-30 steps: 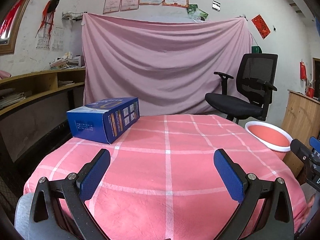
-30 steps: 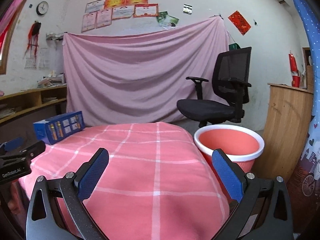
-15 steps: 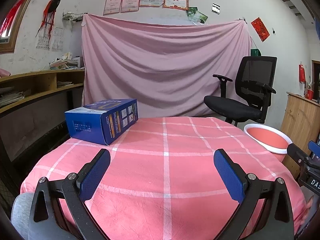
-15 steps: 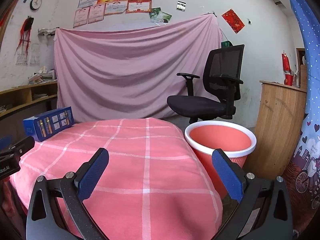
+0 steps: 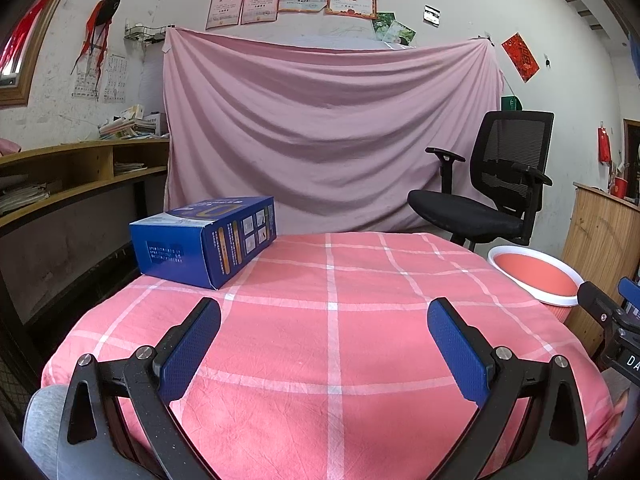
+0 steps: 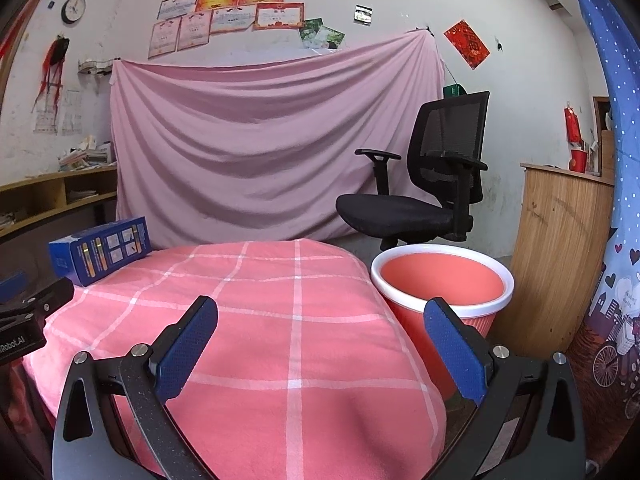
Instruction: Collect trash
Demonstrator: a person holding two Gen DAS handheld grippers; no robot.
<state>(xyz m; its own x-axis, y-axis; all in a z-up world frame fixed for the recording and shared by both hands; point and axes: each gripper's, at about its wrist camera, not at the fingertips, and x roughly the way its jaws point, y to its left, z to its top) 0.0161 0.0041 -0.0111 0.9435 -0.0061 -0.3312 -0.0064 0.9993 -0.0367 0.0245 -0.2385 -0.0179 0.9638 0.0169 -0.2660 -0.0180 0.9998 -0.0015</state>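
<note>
A blue cardboard box lies on the far left of the table with the pink checked cloth; it also shows in the right wrist view. A pink bin with a white rim stands on the floor just right of the table, and its rim shows in the left wrist view. My left gripper is open and empty above the table's near edge, well short of the box. My right gripper is open and empty over the table's near right part, left of the bin.
A black office chair stands behind the bin. A wooden cabinet is right of the bin. Wooden shelves run along the left wall. A pink sheet hangs behind the table.
Both grippers have shifted slightly, so the table and bin sit a little differently in view. Both stay open and empty. The box has not moved.
</note>
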